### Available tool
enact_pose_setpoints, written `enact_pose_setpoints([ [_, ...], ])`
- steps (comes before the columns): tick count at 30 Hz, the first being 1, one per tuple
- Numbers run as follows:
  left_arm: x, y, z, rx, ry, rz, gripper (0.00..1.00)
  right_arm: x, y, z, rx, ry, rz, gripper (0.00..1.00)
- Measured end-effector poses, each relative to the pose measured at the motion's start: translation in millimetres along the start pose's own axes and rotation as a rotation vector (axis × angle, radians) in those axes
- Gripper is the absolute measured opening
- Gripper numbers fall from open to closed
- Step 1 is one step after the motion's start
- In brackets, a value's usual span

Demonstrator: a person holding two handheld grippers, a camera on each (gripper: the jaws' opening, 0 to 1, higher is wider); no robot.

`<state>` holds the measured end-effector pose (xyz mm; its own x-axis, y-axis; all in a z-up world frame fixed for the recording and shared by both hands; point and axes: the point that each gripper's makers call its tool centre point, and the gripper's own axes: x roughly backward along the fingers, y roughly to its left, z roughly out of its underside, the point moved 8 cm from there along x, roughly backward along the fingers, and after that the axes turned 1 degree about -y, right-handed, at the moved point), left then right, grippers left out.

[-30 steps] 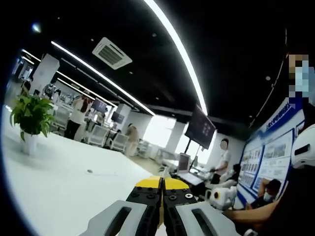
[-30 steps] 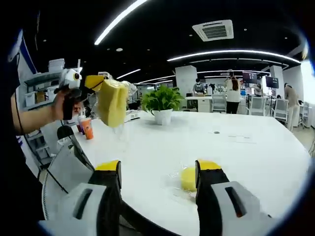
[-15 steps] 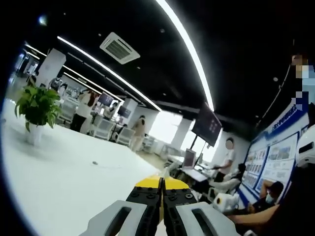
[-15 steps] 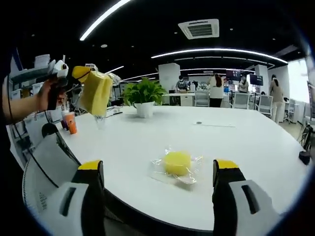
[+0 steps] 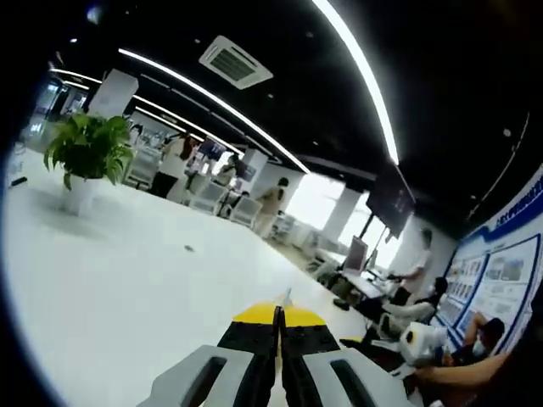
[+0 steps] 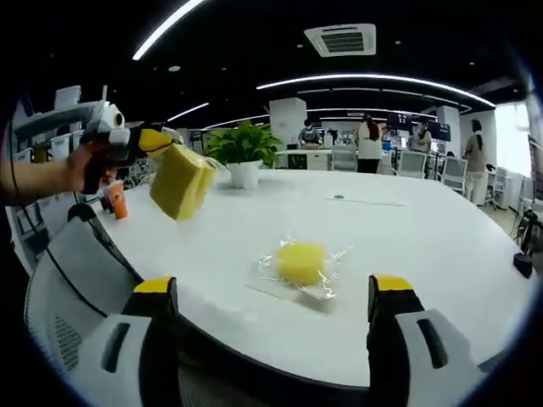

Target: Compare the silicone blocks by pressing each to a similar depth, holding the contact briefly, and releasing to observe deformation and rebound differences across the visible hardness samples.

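Office space, dark ceiling with long light strips; large white counter [image 6: 441, 280] carries the samples. Potted plant [image 6: 242, 153] stands at the far side of the counter, an orange cup [image 6: 116, 200] near its left edge.

Right gripper view: right hand-held gripper [image 6: 271, 309] has its jaws spread wide, nothing between them. Ahead of it, a yellow silicone block [image 6: 301, 261] lies on the counter inside a clear plastic wrapper [image 6: 327, 275].

Left hand-held gripper [image 6: 161, 144], seen from the right gripper view, is up in the air over the counter's left side, jaws closed on a larger yellow block [image 6: 181, 181] that hangs tilted below the tips, clear of the counter.

Left gripper view: own jaws pressed together, yellow tips meeting [image 5: 278, 318]. People at desks in the background.
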<state>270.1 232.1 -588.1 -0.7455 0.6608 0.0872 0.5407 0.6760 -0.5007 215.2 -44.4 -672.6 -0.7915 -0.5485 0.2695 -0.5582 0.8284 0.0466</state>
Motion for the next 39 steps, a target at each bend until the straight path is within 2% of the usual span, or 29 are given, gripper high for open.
enact_pose_setpoints([
  [4, -13, 16.6, 16.9, 0.028, 0.023, -0.045, 0.0, 0, 1, -0.2, -0.006, -0.001, -0.004, 0.88],
  [8, -21, 34.2, 31.5, -0.006, 0.055, -0.102, 0.0, 0, 1, 0.5, -0.031, -0.004, -0.016, 0.89],
  [13, -30, 56.3, 39.7, -0.038, 0.05, -0.152, 0.0, -1, 1, 2.1, -0.05, -0.005, -0.024, 0.91],
  [14, -31, 59.4, 38.8, -0.036, 0.032, -0.153, 0.0, -1, 1, 2.3, -0.05, -0.003, -0.024, 0.91],
  [15, -33, 63.9, 36.8, 0.001, 0.016, -0.162, 0.0, -1, 1, 2.5, -0.049, 0.0, -0.023, 0.91],
  [16, -34, 67.5, 36.2, 0.0, 0.018, -0.176, 0.0, -1, 2, 2.7, -0.049, 0.001, -0.024, 0.9],
  [20, -39, 90.0, 39.9, -0.07, 0.073, -0.273, 0.0, -2, 2, 3.8, -0.05, 0.008, -0.027, 0.9],
  [22, -40, 101.9, 43.5, -0.054, 0.076, -0.31, 0.0, -2, 1, 4.4, -0.05, 0.013, -0.027, 0.9],
  [25, -41, 114.4, 46.5, -0.034, 0.083, -0.344, 0.0, -3, 1, 4.8, -0.05, 0.018, -0.025, 0.91],
  [29, -43, 129.8, 53.8, -0.074, 0.125, -0.386, 0.0, -4, 1, 7.0, -0.041, 0.039, -0.019, 0.91],
  [33, -42, 141.6, 60.6, -0.055, 0.138, -0.424, 0.0, -4, 0, 8.9, -0.049, 0.052, -0.014, 0.93],
  [39, -42, 147.2, 67.8, -0.092, 0.149, -0.455, 0.0, -4, -1, 10.2, -0.067, 0.053, -0.01, 0.96],
])
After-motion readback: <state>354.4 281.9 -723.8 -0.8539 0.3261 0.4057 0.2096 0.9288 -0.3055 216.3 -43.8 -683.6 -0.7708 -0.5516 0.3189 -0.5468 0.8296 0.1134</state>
